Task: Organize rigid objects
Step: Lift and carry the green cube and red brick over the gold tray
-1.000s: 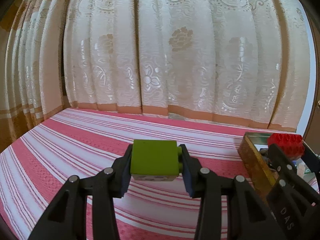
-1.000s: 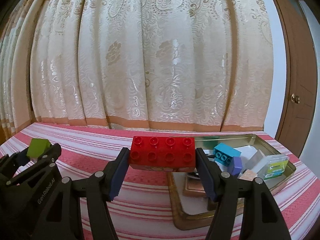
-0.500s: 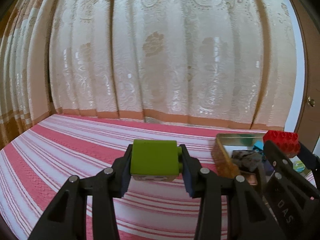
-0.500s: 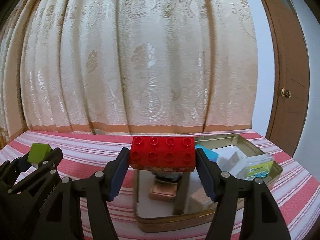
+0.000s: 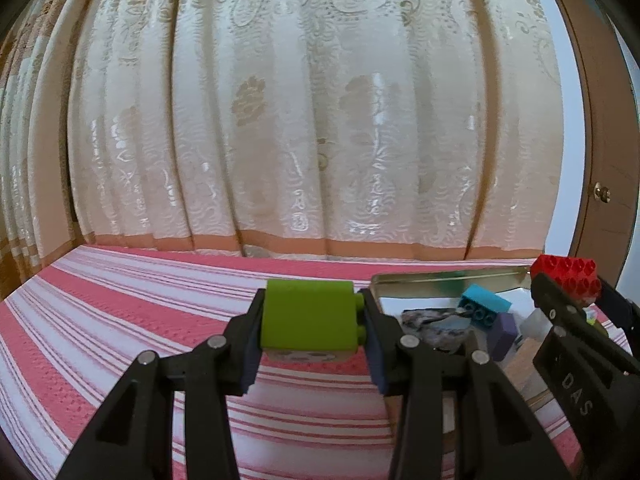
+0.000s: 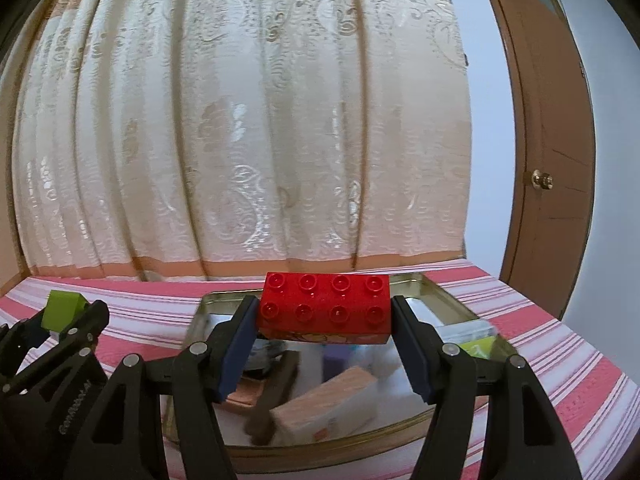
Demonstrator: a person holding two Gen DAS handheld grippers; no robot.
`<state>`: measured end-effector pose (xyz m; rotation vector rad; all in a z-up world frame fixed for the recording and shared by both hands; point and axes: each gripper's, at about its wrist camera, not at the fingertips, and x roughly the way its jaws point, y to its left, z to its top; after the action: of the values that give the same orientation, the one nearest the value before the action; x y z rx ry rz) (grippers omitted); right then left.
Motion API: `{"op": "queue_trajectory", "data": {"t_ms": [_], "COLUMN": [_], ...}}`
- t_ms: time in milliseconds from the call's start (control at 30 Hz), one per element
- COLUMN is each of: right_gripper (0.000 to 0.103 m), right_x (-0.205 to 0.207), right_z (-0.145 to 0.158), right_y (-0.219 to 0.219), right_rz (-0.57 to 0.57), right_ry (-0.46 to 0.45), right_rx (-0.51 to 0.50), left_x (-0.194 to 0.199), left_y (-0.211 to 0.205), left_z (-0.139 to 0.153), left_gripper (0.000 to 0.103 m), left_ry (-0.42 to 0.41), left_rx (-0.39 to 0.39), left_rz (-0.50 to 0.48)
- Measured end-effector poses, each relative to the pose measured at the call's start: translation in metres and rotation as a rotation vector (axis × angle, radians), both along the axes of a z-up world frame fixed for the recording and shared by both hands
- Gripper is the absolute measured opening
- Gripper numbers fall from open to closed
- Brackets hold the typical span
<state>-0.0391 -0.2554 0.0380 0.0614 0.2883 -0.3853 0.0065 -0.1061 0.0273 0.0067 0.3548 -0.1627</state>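
Note:
My left gripper (image 5: 311,322) is shut on a lime green toy brick (image 5: 308,316), held above the pink-striped cloth just left of a metal tin (image 5: 448,278). My right gripper (image 6: 324,312) is shut on a long red studded brick (image 6: 325,307), hanging over the same tin (image 6: 444,298). In the left wrist view the red brick (image 5: 568,280) and right gripper show at the far right. The right wrist view has the green brick (image 6: 63,310) at the far left. Inside the tin lie a blue brick (image 5: 482,306), a purple block (image 5: 505,334) and a tan block (image 6: 328,404).
A pink and white striped cloth (image 5: 120,308) covers the surface. A cream patterned curtain (image 5: 312,120) hangs close behind it. A brown door (image 6: 552,160) with a knob stands at the right. The tin also holds a dark crumpled item (image 5: 432,328) and a clear box (image 6: 472,334).
Both grippers have carried their bricks rightward; the tin has slid toward the middle of each view. The red brick now hangs over the tin, and the green brick is beside its left wall.

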Motion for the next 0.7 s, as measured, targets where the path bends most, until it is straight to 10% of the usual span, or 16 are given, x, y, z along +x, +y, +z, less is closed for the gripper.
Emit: {"op": "queue_trajectory", "data": {"t_ms": [700], "right_gripper": [0.068], "right_x": [0.003], "right_z": [-0.003], "right_y": [-0.067], "right_rz": [-0.110], "right_ry": [0.026], "right_rx": [-0.060], "left_x": [0.005], "left_y": [-0.068], "left_z": [-0.003], "left_gripper": [0.043], "left_ry": [0.012], "left_rx": [0.028], "left_rz": [-0.100]}}
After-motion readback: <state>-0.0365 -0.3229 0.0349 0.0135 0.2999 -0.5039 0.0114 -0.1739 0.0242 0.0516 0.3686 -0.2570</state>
